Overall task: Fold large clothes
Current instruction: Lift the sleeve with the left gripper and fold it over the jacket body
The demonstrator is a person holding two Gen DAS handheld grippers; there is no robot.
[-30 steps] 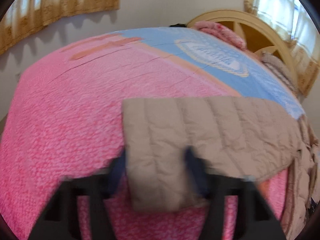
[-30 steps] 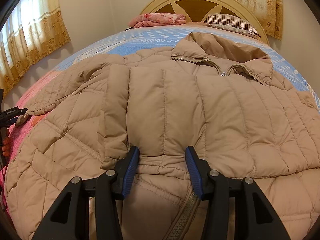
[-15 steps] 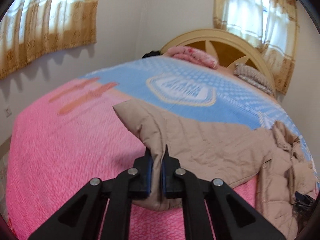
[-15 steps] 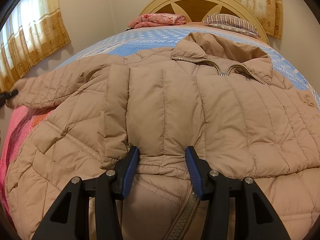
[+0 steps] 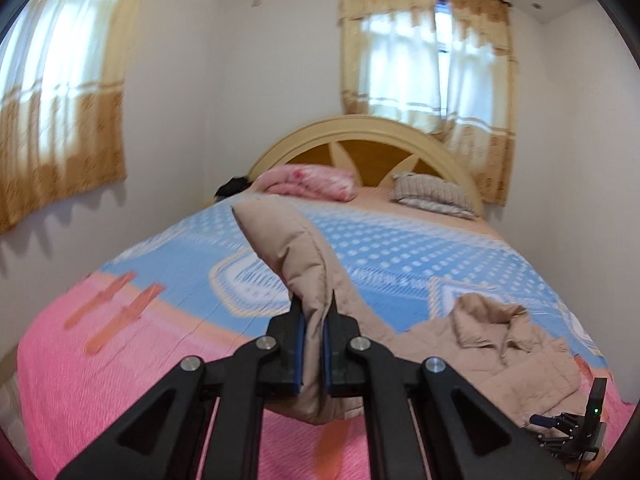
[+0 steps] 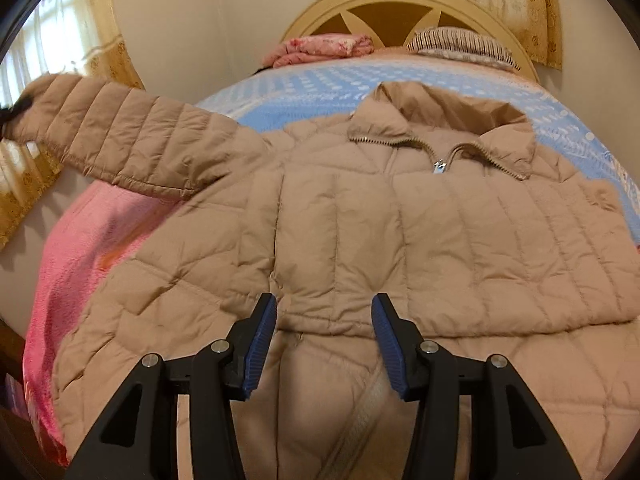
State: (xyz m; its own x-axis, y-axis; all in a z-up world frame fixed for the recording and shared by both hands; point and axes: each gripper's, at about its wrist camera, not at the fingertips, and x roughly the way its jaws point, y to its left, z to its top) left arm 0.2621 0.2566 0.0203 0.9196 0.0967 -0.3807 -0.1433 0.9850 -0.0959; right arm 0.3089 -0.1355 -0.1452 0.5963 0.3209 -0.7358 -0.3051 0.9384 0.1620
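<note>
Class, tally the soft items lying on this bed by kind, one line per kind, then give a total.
Beige quilted puffer jacket: 1
Folded pink floral blanket: 1
Striped pillow: 1
Total: 3

Left of my grippers: the pink end of the bed [image 5: 100, 380] lay bare.
Middle: the jacket [image 6: 380, 240] covered it; its raised sleeve [image 6: 120, 136] barred the left.
Far end: folded blanket [image 5: 308, 182], pillow [image 5: 432, 196], headboard [image 5: 360, 136] blocked passage.
</note>
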